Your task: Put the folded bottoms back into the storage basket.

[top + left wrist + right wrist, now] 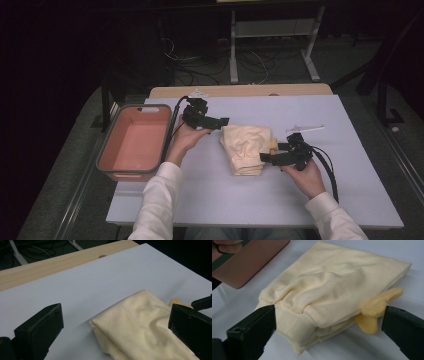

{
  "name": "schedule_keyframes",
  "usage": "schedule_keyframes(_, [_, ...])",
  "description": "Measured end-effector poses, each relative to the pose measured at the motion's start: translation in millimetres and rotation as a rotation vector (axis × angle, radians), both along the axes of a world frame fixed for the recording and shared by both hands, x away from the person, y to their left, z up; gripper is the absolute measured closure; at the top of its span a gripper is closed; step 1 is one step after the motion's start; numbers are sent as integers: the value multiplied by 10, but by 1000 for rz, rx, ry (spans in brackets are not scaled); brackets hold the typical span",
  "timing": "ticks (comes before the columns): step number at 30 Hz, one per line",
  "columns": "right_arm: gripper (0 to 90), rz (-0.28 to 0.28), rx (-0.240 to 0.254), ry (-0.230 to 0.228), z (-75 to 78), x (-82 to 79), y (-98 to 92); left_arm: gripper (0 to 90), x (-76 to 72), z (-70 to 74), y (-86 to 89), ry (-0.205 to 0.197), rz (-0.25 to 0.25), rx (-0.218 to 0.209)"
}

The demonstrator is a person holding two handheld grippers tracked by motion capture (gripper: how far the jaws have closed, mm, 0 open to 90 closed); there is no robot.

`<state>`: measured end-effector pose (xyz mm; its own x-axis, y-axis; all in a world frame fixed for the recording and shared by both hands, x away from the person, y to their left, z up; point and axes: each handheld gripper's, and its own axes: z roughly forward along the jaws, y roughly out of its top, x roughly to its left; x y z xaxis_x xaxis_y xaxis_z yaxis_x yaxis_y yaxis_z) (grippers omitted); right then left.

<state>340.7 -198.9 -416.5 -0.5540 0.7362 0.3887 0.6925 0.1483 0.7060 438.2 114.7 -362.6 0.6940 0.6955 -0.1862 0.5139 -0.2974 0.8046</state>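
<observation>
both pairs of jaws stand wide apart, gripping nothing. the left gripper (224,121) meets the folded cream garment (247,148) at its far corner, the right gripper (265,158) at the near ribbed edge (likely to lift it together). the garment lies mid-table, the pink bin (133,141) waiting alongside.

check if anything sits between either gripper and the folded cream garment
Nothing visible does. The left gripper is open at the far left corner of the folded cream garment, and the right gripper is open at its near right edge, with only bare white table surface around them.
</observation>
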Motion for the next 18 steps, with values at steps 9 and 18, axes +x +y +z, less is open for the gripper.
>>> schedule_keyframes(9, [0,-42,4,29,-14,6,9,0,106,-189,-46,37,18,6])
schedule_keyframes(18, [27,-90,-29,81,-52,18,-7,0,224,-411,-72,82,42,-3])
